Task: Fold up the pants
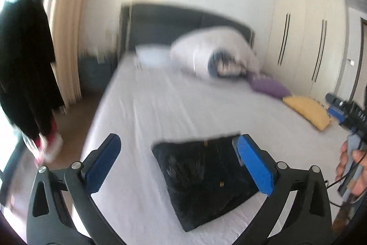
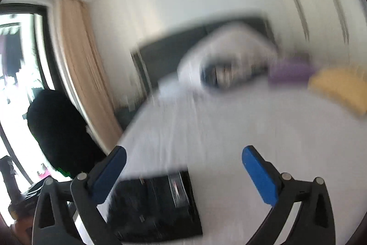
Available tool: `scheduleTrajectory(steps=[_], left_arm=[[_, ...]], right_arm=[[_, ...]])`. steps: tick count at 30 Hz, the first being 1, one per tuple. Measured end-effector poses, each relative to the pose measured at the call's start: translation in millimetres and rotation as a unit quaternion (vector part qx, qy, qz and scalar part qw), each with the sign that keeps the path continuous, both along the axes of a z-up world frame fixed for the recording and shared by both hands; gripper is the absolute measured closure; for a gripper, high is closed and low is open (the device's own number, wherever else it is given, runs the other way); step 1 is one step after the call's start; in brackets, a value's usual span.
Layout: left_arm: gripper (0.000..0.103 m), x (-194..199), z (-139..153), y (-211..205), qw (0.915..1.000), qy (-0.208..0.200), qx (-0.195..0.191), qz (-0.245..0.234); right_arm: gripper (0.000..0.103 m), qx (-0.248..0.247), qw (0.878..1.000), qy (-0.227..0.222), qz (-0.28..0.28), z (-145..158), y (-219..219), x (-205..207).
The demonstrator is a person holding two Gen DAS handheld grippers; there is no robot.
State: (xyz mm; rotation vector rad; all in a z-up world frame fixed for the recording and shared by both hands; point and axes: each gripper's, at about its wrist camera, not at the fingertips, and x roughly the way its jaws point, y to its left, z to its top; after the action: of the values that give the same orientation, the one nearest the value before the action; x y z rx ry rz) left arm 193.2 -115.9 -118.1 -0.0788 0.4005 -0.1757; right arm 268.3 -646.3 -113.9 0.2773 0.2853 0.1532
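Left gripper (image 1: 179,162) and right gripper (image 2: 183,172) both spread wide, empty, lifted clear of black folded pants (image 1: 206,180) lying low-centre on white bed (image 1: 160,102). Best kept clear, leaving the finished fold undisturbed; blur hides finer detail.

- Black fabric pants (image 1: 206,180), folded into a compact, roughly rectangular bundle.
- They lie flat on the white-sheeted bed (image 1: 160,107), near its foot; small brown specks show on top.
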Motion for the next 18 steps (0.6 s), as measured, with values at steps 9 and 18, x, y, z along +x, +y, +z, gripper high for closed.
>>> scheduleTrajectory(steps=[9, 18], left_arm=[[0.0, -120, 80, -20, 0.9829, -0.096, 0.099, 0.122], [0.0, -142, 76, -14, 0.9993, 0.037, 0.01, -0.004]], right_arm=[[0.0, -0.066, 0.989, -0.13, 0.009, 91, 41, -109], [0.0, -0.156, 0.987, -0.026, -0.01, 79, 94, -134]])
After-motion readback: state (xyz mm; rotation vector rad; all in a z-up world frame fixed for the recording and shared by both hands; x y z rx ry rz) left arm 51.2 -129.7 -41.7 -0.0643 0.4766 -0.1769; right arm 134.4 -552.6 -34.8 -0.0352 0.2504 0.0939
